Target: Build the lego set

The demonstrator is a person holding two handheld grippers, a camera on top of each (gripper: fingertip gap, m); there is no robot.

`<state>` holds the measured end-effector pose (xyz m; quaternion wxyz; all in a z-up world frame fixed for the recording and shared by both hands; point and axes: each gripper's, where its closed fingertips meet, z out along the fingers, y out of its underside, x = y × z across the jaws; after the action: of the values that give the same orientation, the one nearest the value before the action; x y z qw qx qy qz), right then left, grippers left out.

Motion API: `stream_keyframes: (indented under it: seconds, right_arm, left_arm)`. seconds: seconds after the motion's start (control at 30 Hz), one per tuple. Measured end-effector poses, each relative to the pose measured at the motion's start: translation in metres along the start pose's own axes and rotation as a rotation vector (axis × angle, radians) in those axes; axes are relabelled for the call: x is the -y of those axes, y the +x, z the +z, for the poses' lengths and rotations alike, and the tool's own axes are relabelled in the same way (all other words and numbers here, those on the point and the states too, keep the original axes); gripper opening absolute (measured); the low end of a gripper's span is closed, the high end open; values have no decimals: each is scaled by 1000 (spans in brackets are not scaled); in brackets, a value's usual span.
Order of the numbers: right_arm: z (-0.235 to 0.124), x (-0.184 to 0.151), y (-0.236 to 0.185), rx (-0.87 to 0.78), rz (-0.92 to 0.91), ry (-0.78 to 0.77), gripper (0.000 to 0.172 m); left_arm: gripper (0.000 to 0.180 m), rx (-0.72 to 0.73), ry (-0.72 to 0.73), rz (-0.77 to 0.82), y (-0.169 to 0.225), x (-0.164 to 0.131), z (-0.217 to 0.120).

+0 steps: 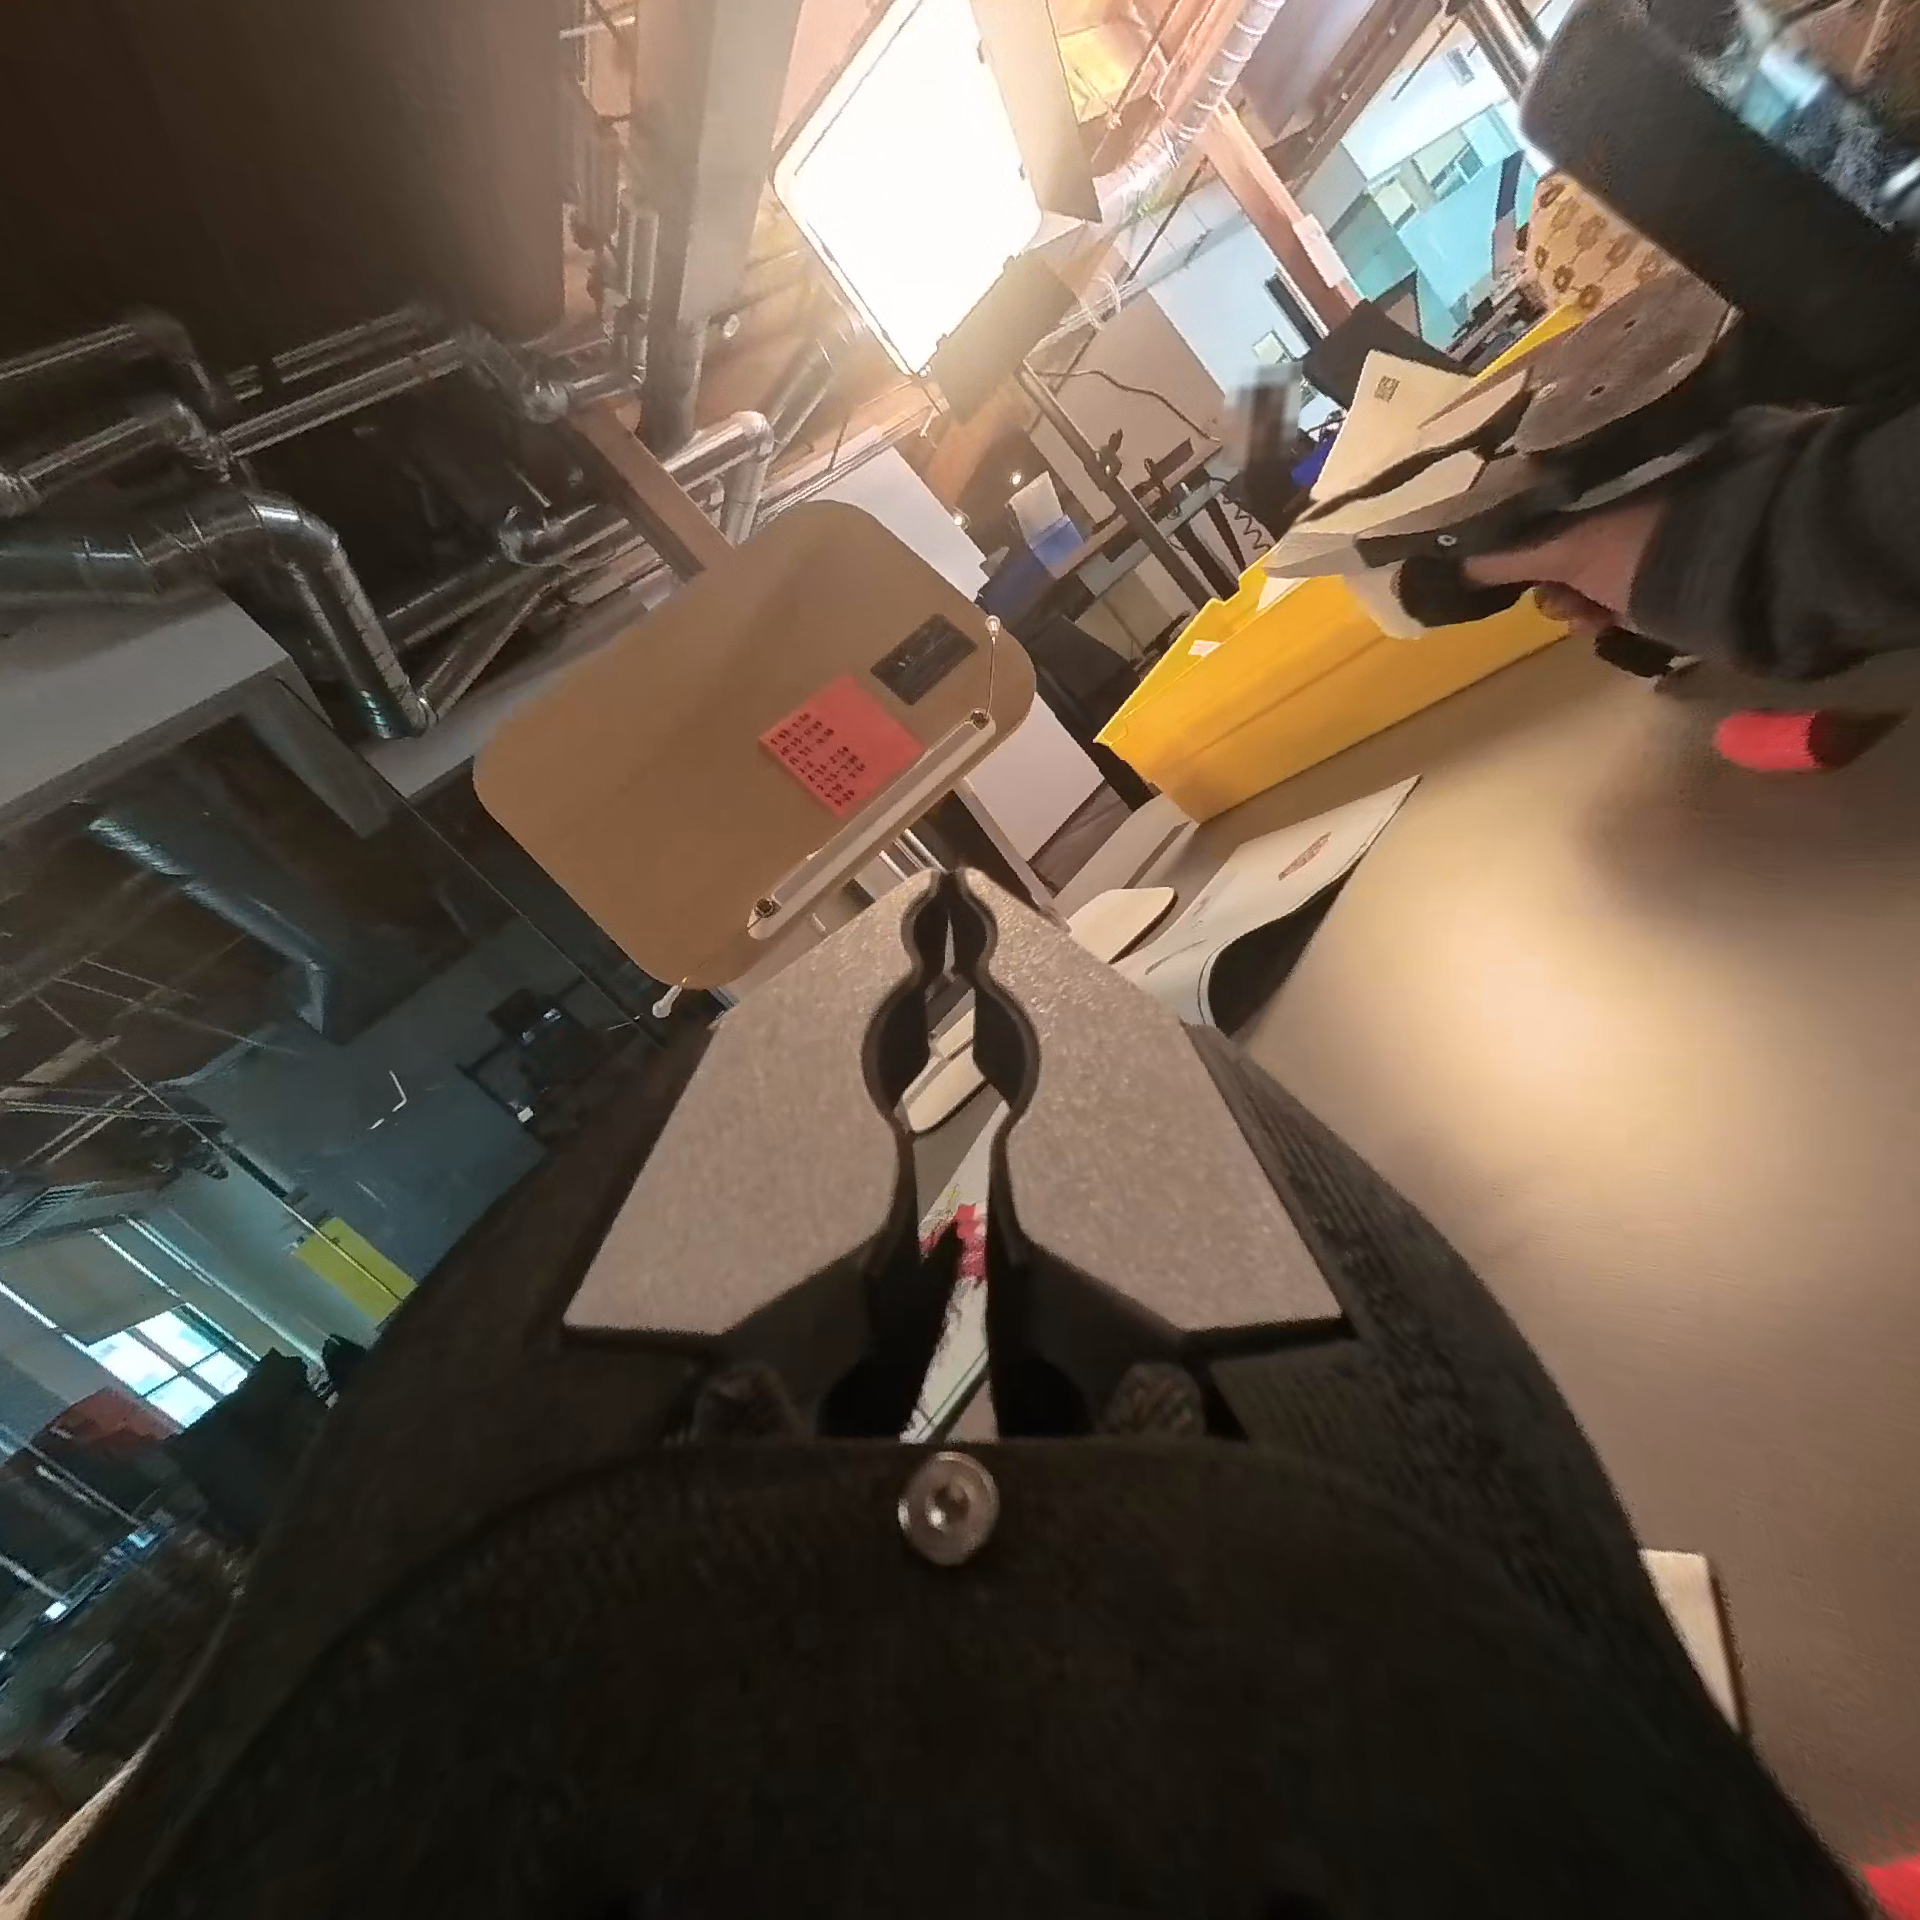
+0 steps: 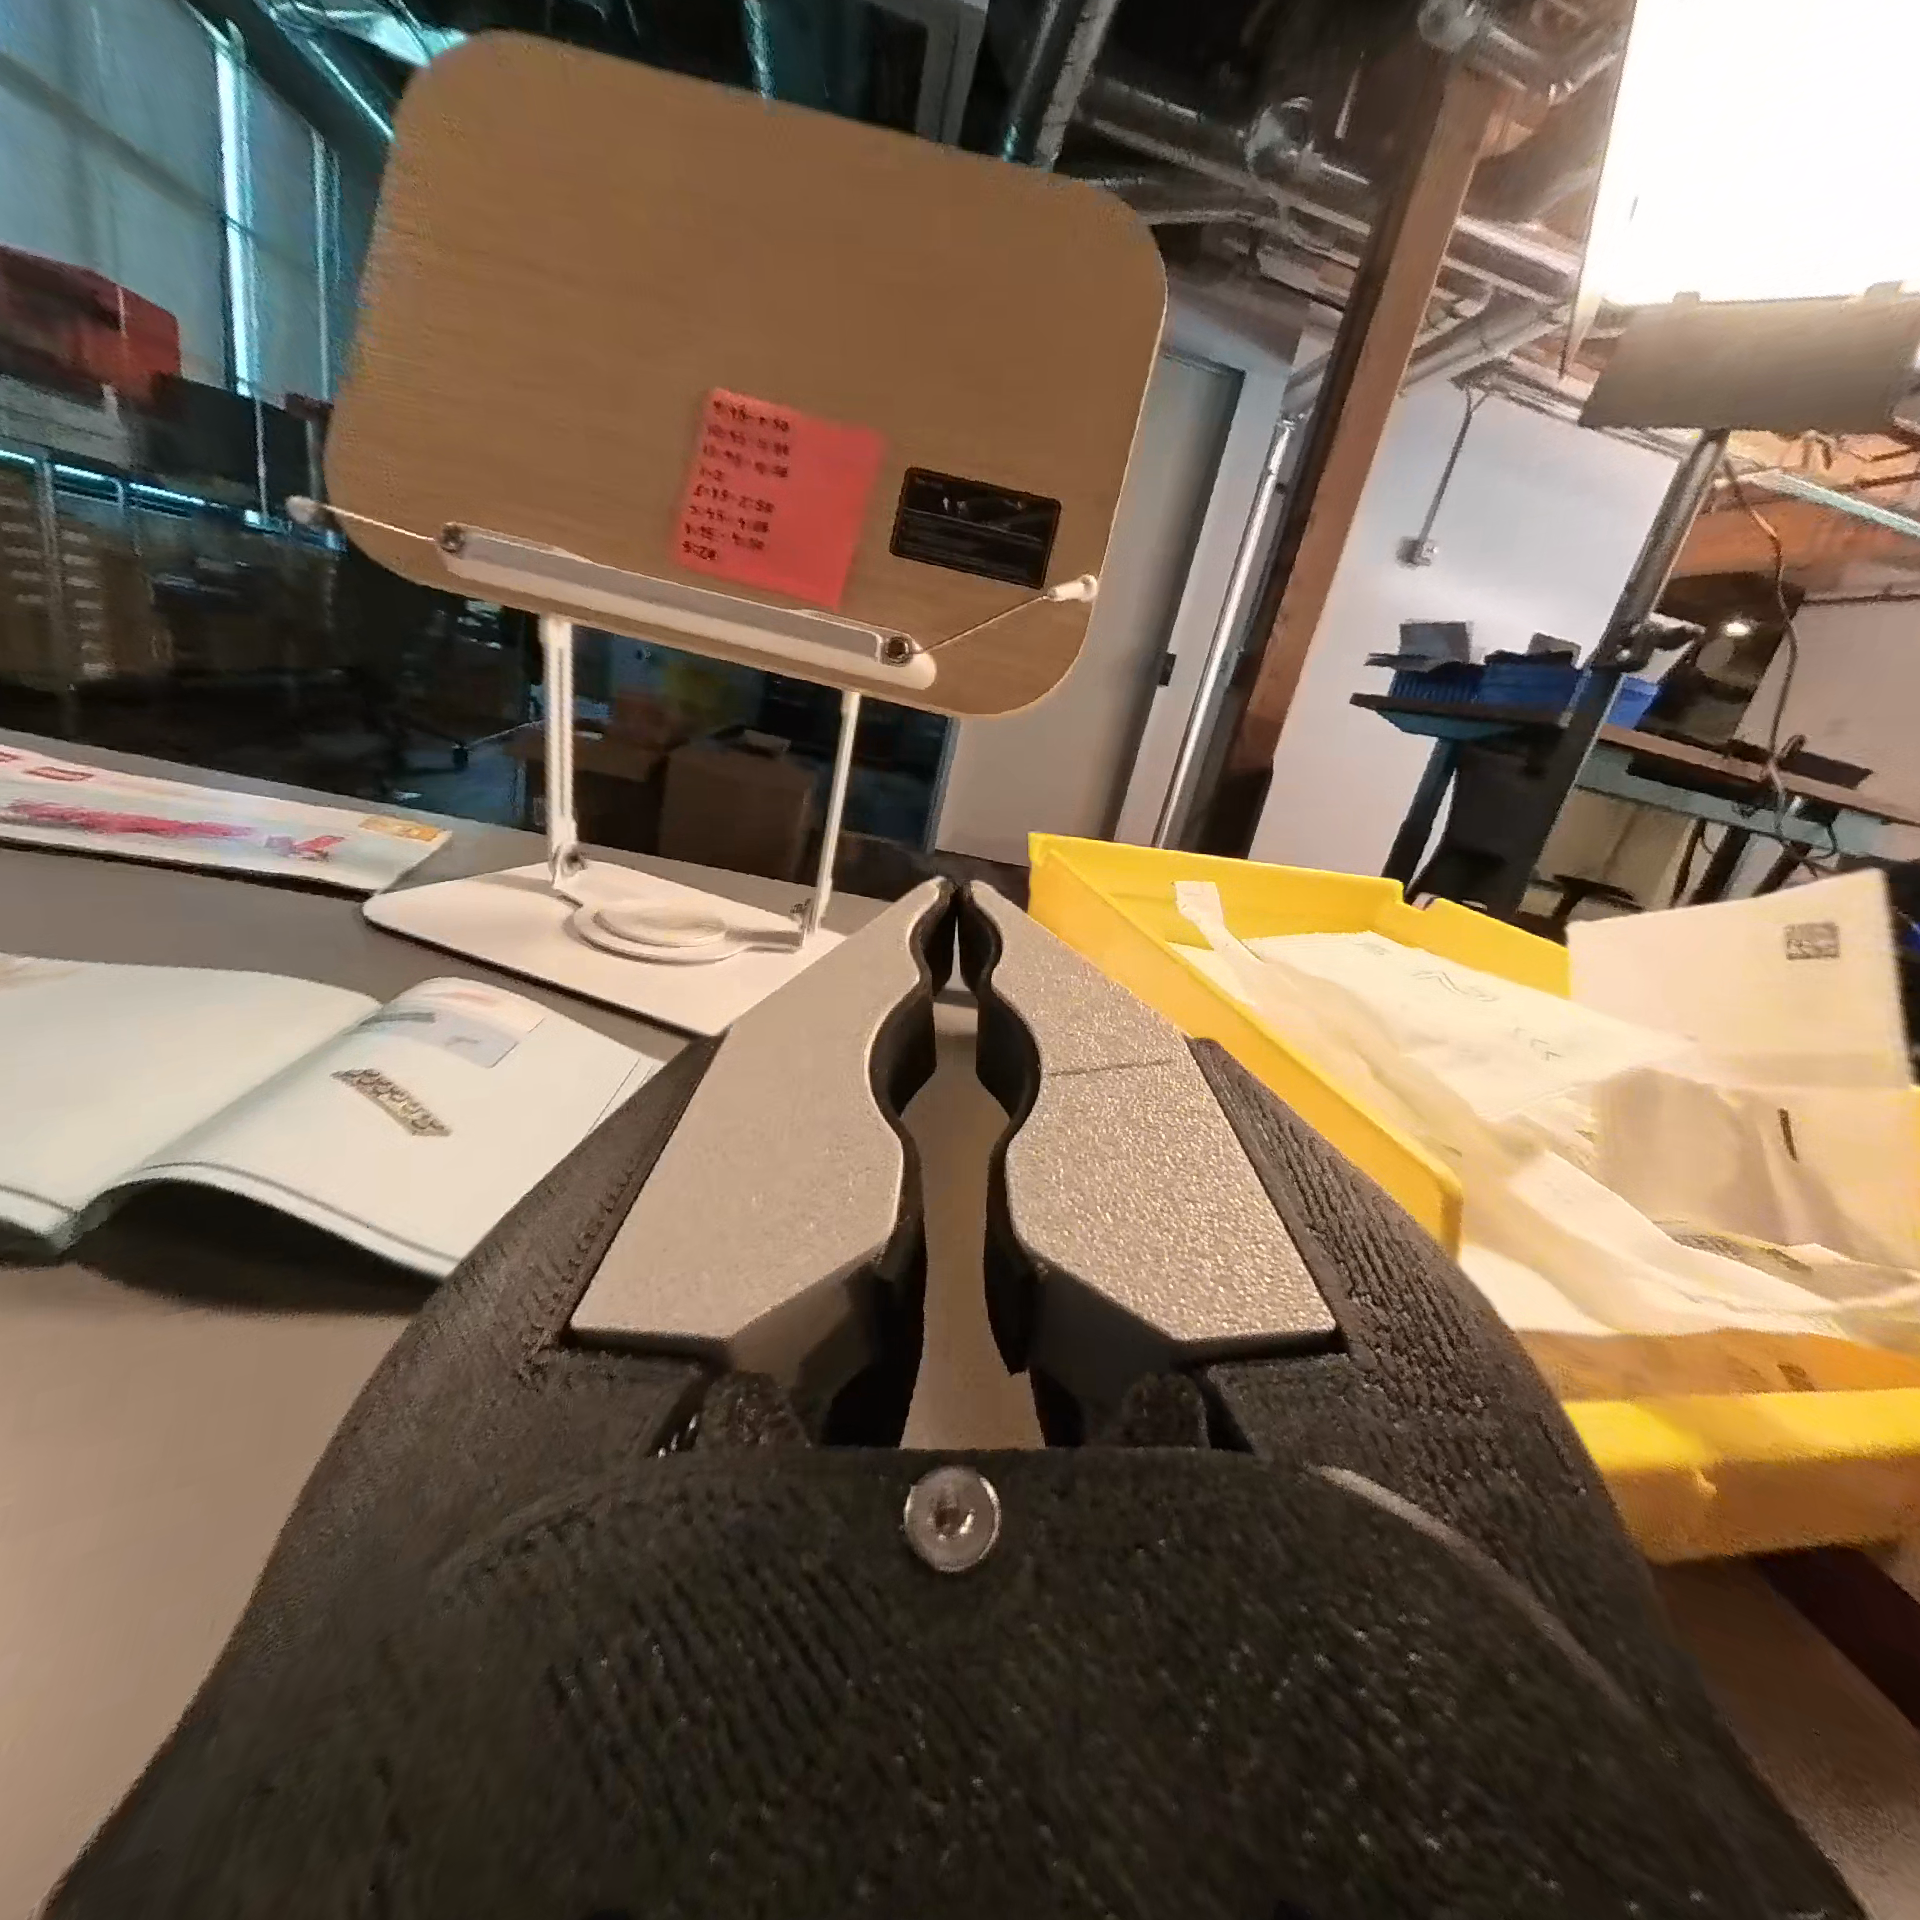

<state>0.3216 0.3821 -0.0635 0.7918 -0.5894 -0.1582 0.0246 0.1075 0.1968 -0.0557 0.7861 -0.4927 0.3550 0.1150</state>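
My left gripper [image 1: 951, 885] is shut, its fingertips touching, and nothing shows between them; it is tilted over the table's edge, in front of the wooden book stand [image 1: 748, 748]. My right gripper [image 2: 956, 891] is also shut with its tips together, hovering over the table [image 2: 156, 1455] beside the yellow bin [image 2: 1122, 904]. The bin holds white paper bags [image 2: 1455, 1039]. An open instruction booklet [image 2: 260, 1091] lies to its left. The left wrist view shows the right gripper [image 1: 1309, 530], in a person's hand [image 1: 1538, 587], above the yellow bin [image 1: 1299, 675].
The book stand [image 2: 748, 343] rises on thin legs from a white base [image 2: 499, 925] at the table's far side, with a pink note [image 2: 774, 499] on it. A second printed sheet [image 2: 208, 821] lies far left. A dark workshop lies beyond. Some 30 cm of space lies between my two pairs of fingers.
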Motion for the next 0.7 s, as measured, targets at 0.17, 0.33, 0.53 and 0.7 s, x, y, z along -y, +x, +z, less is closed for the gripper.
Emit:
stream_keyframes:
  seconds: [0.17, 0.33, 0.53, 0.7]
  right_arm:
    - [-2, 16, -11, 100, 29, 100, 0]
    - [1, 14, -27, 163, -27, 94, 0]
    - [1, 14, -30, 181, -19, 92, 0]
    - [1, 14, -27, 166, -14, 94, 0]
  left_arm:
    - [0, 13, -7, 17, 0, -2, 2]
    - [0, 14, -1, 17, 1, 0, 1]
    - [0, 11, -2, 23, 2, 0, 1]
    - [0, 8, -3, 24, 2, 0, 1]
